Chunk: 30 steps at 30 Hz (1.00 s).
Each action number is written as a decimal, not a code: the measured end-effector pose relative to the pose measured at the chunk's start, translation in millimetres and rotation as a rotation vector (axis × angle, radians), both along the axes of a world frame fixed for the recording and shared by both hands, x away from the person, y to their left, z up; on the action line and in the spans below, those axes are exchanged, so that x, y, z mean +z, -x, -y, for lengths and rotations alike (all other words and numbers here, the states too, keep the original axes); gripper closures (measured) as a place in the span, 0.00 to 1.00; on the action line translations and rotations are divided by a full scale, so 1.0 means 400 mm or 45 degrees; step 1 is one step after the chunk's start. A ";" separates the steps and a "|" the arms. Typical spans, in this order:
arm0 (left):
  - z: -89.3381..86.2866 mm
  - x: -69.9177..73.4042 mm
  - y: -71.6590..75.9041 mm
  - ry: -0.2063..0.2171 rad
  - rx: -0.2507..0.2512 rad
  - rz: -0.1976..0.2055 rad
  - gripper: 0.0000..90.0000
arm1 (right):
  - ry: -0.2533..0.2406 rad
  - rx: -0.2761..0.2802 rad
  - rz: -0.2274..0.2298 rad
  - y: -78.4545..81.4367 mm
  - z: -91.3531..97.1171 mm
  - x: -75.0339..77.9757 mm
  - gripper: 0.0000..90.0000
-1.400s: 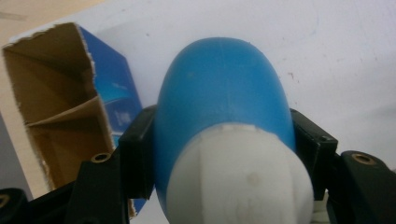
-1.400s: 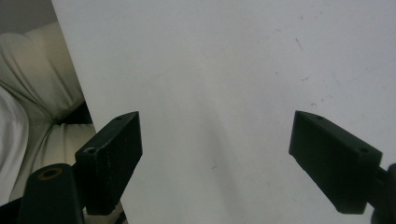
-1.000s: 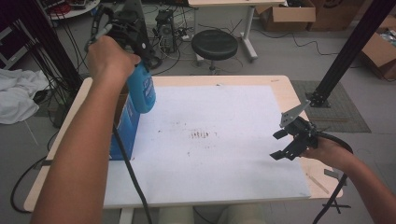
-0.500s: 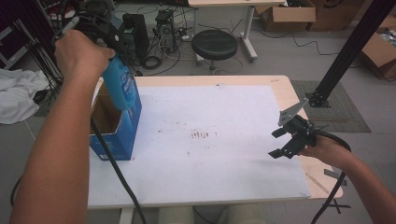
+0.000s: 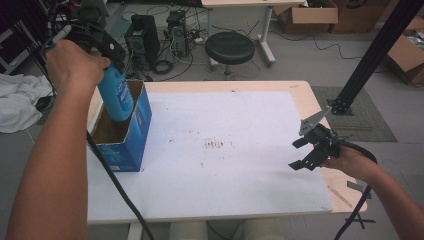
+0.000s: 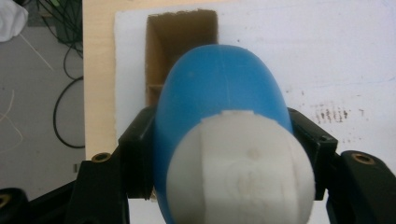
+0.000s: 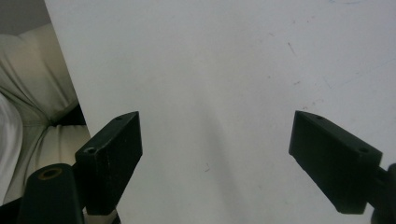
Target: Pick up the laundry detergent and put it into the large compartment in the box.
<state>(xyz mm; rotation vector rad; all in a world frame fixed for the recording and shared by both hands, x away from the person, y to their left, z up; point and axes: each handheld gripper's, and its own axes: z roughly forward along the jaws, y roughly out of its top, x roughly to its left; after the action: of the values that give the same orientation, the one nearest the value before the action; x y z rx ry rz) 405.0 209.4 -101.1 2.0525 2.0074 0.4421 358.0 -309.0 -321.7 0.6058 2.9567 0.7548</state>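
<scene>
The left gripper (image 5: 107,55) clamps a blue bottle (image 5: 116,95) upright, its base right over the open box (image 5: 131,145) at the table's left; the path runs straight down along its long axis. The right gripper (image 5: 310,152) hangs open, well apart

The high view looks forward and down over the whole surface (image 5: 300,95) from the person's side. The left gripper view looks steeply down, close past its fingers (image 6: 137,149), onto the blue box (image 6: 180,42), shared with the high view (image 5: 132,145). The right gripper view skims the white sheet (image 7: 210,70) beyond its fingers (image 7: 112,149).
</scene>
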 end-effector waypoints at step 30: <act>-0.070 -0.244 -0.012 -0.012 -0.020 -0.037 0.42 | 0.016 -0.025 -0.022 0.006 0.008 -0.015 0.19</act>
<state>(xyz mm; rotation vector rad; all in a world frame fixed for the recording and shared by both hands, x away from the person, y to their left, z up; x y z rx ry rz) 409.8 237.6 -198.9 2.0906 2.0083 0.4215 355.7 -312.3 -327.9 0.6434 2.9641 0.7322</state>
